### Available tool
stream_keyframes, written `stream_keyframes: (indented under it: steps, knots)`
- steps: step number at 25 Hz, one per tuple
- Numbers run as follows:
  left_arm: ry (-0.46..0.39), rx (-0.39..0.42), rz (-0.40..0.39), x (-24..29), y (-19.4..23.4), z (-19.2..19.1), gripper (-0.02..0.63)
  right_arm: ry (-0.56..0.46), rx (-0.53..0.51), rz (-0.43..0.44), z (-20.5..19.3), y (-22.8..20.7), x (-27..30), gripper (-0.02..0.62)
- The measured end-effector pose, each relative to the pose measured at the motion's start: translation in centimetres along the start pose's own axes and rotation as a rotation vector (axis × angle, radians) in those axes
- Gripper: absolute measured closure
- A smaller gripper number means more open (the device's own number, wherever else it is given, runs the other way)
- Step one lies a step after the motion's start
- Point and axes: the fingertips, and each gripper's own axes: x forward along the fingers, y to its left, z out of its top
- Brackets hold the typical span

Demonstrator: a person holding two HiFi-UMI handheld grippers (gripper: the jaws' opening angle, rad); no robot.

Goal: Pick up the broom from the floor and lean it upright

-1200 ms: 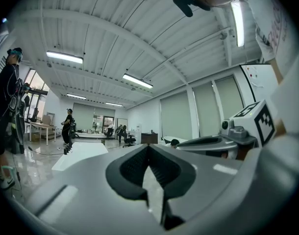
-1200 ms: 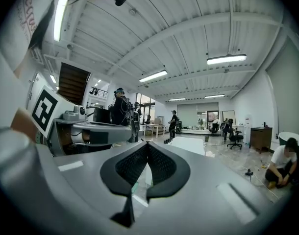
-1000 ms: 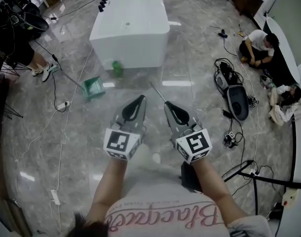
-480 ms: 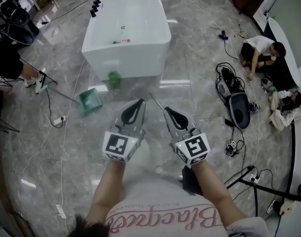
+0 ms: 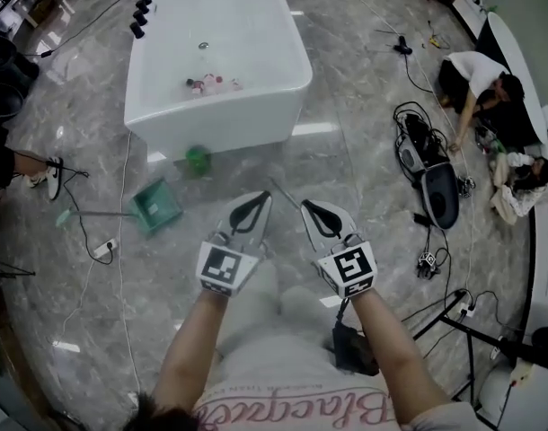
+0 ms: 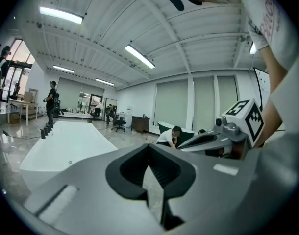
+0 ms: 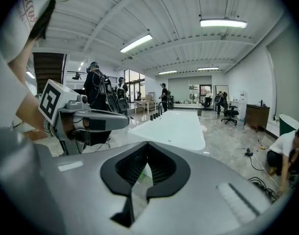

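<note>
A grey marble floor (image 5: 364, 178) spreads below. A long white surface (image 5: 220, 119) stands ahead on it, and a person (image 5: 476, 70) crouches among cables at far right. A green dustpan (image 5: 157, 206) lies on the floor to the left, well apart from the tongs. The left tongs (image 5: 263, 197) and right tongs (image 5: 306, 206) are held side by side, both closed and empty. The broom (image 5: 281, 191) shows only as a thin handle on the floor, just beyond their tips and between them.
</note>
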Motion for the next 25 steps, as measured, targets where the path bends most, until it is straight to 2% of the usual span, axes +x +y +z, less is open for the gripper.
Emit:
stream_keyframes:
  steps: [5, 9, 15, 20, 25]
  knots:
    - [0.083, -0.048, -0.029, 3.1, 2.4, -4.2, 0.607, 0.088, 0.091, -0.03, -4.6, -1.9, 3.5, 0.594]
    - [0.143, -0.056, -0.055, 6.0, 3.2, -8.4, 0.607, 0.169, 0.137, -0.048, -9.3, -3.9, 6.3, 0.594]
    - [0.272, -0.086, -0.075, 11.5, 2.8, -18.7, 0.607, 0.283, 0.203, -0.098, -18.7, -8.0, 11.0, 0.594]
    - [0.333, -0.101, -0.126, 14.9, 2.3, -28.1, 0.607, 0.423, 0.124, -0.003, -28.8, -7.7, 15.9, 0.594]
    - [0.346, -0.141, -0.079, 16.0, 4.2, -36.4, 0.607, 0.547, 0.086, 0.064, -39.6, -7.0, 20.5, 0.587]
